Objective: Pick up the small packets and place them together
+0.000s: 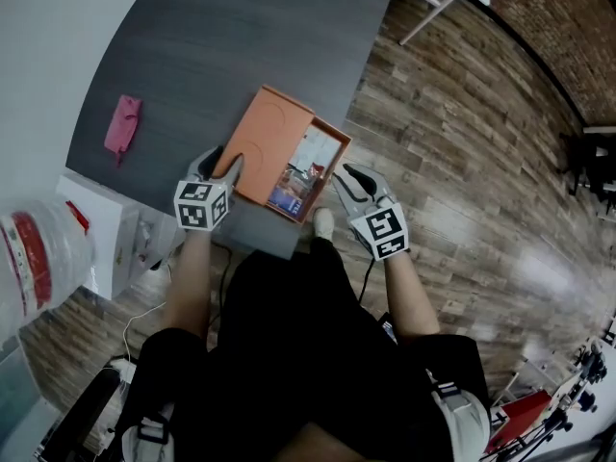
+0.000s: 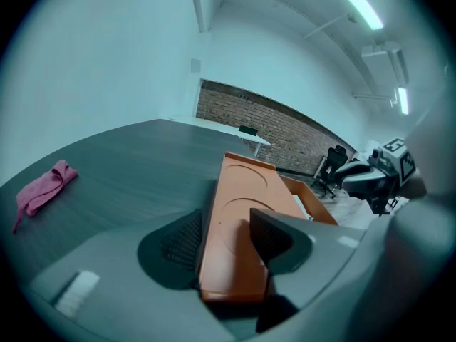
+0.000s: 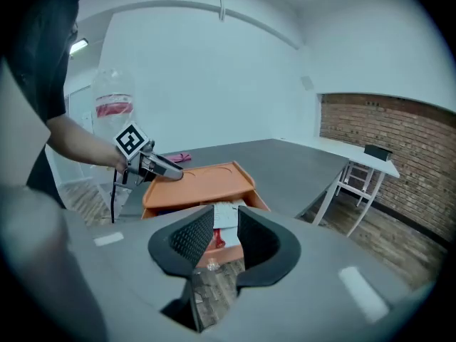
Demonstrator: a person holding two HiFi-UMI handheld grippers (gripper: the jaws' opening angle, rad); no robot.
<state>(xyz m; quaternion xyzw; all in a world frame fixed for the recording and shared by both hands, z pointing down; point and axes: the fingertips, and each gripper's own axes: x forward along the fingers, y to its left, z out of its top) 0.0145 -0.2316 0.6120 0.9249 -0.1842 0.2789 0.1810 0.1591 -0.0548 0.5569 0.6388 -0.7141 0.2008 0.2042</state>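
Dark grey table (image 1: pixel 241 37) fills the upper left of the head view, with wood plank floor (image 1: pixel 462 114) to its right and a brick wall (image 1: pixel 558 27) at 2 o'clock. An orange box (image 1: pixel 274 133) lies slantwise at the table's near edge. Its lid covers most of the top and leaves the 4 o'clock end uncovered. The small packets (image 1: pixel 300 183) are in that uncovered end, one white and others red and blue, all lying close together; I can't count them.

I have the left gripper (image 1: pixel 226 160) at the box's 8 o'clock corner. Its own view shows the jaws clamped on the orange box, one pad against the side and the other on the lid.

The right gripper (image 1: pixel 341 175) hovers just off the box's 4 o'clock end, over the table edge and floor. Its jaws stand apart with nothing gripped; through the gap I see the packets and the floor beyond, not touched.

A pink cloth (image 1: pixel 122 125) lies at 10 o'clock on the table, well apart from the box. A clear plastic bottle (image 1: pixel 38 258) with a red label is at 8 o'clock.
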